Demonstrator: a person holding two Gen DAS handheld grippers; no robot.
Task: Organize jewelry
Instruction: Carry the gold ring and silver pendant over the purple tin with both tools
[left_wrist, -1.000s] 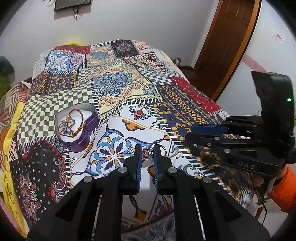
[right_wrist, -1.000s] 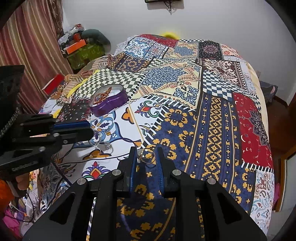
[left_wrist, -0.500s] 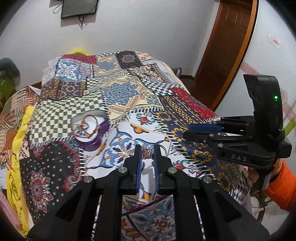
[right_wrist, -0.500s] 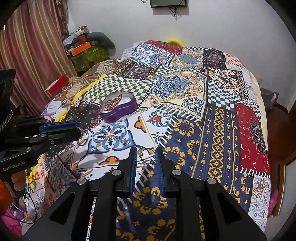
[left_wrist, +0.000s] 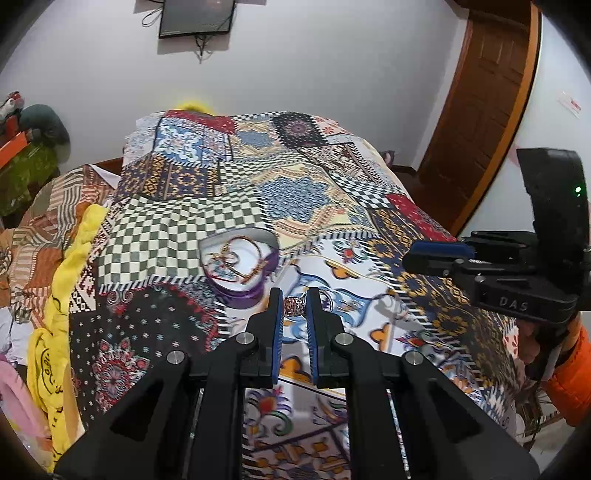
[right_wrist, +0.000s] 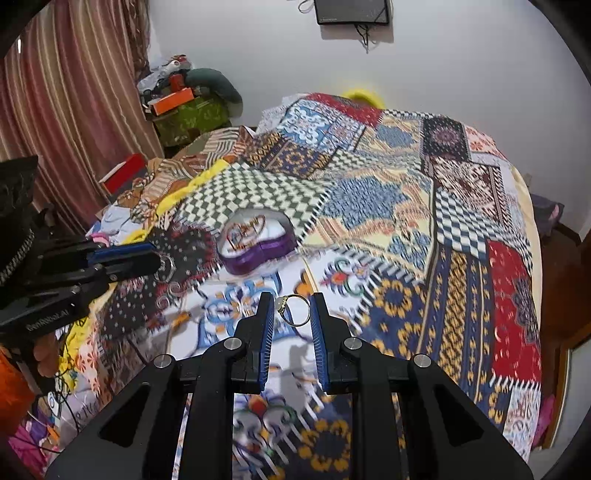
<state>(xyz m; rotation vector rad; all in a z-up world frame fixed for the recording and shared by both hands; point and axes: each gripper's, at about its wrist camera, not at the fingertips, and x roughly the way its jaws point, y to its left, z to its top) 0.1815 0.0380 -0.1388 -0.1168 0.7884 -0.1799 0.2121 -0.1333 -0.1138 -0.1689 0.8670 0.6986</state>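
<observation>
Gold ring (right_wrist: 295, 310) pinched in raised right gripper (right_wrist: 293, 308).

Box (left_wrist: 240, 266) on bedspread (left_wrist: 295, 199), bracelets (left_wrist: 236, 258) inside. Left gripper (left_wrist: 294, 306) just before box, ring (left_wrist: 294, 307) between its fingers. Right gripper (right_wrist: 291, 314) right of left gripper, before box, hoop (right_wrist: 295, 310) between its fingers. Screen (left_wrist: 197, 16) on wall behind bed. Door (left_wrist: 480, 110) right of bed.

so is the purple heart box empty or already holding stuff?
Holding stuff. The lidless purple heart box shows bracelets on its white lining; same in the right wrist view.
</observation>
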